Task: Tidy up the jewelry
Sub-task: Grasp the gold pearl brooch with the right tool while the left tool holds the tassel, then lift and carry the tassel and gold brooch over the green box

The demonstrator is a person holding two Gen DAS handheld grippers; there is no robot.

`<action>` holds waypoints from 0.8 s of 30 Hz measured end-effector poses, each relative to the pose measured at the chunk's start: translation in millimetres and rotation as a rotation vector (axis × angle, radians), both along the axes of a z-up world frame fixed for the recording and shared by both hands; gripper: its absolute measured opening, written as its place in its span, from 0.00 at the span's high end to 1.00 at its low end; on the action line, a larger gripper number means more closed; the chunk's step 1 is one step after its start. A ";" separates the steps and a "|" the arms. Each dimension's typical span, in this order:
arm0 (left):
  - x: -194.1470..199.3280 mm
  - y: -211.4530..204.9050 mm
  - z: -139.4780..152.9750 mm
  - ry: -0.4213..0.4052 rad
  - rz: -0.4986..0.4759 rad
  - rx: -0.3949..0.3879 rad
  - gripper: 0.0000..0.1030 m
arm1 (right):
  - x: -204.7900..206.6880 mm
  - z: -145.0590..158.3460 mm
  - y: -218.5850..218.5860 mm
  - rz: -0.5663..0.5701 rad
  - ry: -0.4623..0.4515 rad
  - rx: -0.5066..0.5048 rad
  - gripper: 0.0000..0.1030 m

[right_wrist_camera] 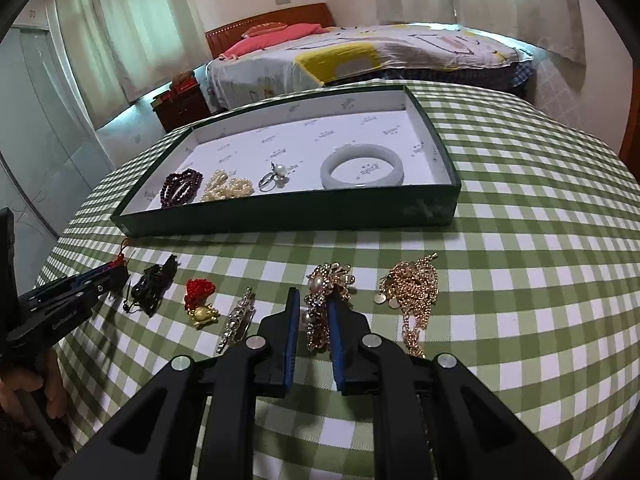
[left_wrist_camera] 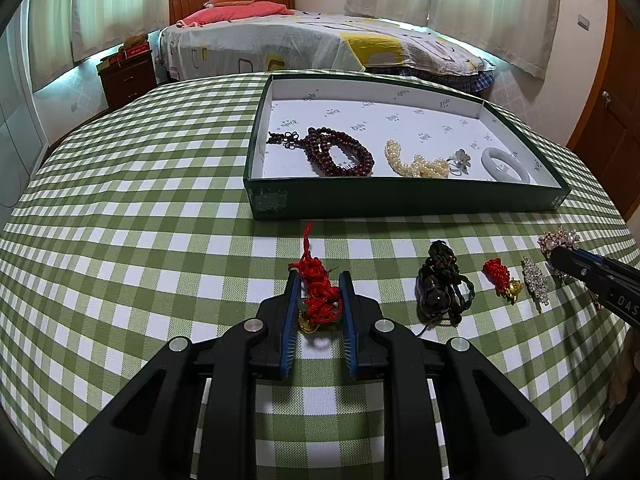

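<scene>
In the left wrist view my left gripper is shut on a red knotted cord charm that lies on the checked tablecloth. The right wrist view has my right gripper shut on a gold brooch with pearls, which also rests on the cloth. Behind both stands a dark green tray with a white lining. It holds a dark red bead bracelet, a pearl strand, a silver ring and a white bangle.
Between the grippers lie a black cord pendant, a red knot with a gold charm and a crystal hairpin. A gold chain lies right of the brooch. A bed stands beyond the table.
</scene>
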State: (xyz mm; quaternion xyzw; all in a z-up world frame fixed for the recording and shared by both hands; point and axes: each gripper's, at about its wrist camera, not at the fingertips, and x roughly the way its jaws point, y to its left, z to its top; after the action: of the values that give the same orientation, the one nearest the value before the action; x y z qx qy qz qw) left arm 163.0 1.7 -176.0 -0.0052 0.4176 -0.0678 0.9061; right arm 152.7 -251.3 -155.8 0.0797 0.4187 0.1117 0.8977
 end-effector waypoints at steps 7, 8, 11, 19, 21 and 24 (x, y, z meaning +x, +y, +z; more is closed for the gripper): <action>0.2 -0.1 1.2 -0.007 0.006 -0.001 0.81 | -5.2 7.8 1.6 -0.002 -0.041 -0.010 0.89; 0.1 0.0 1.8 -0.010 0.008 -0.001 0.81 | -5.8 8.5 1.1 -0.002 -0.043 -0.009 0.89; -3.1 1.2 5.2 -0.025 0.009 -0.001 0.82 | -8.4 11.2 -0.4 -0.005 -0.052 -0.002 0.89; -11.8 -0.7 24.1 -0.077 0.002 -0.007 0.82 | -17.4 25.8 -4.6 -0.011 -0.089 0.025 0.89; -14.1 -1.6 32.3 -0.098 0.000 -0.010 0.82 | -19.5 31.6 -5.2 -0.012 -0.105 0.036 0.89; -16.8 -4.0 43.2 -0.123 -0.003 -0.017 0.82 | -21.4 41.6 -5.6 -0.012 -0.130 0.045 0.89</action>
State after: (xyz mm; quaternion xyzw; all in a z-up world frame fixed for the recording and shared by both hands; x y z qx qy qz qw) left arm 146.3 -2.4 -132.7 -0.0080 0.3605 -0.0729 0.9299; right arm 131.3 -257.0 -114.2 0.0947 0.3562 0.1205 0.9217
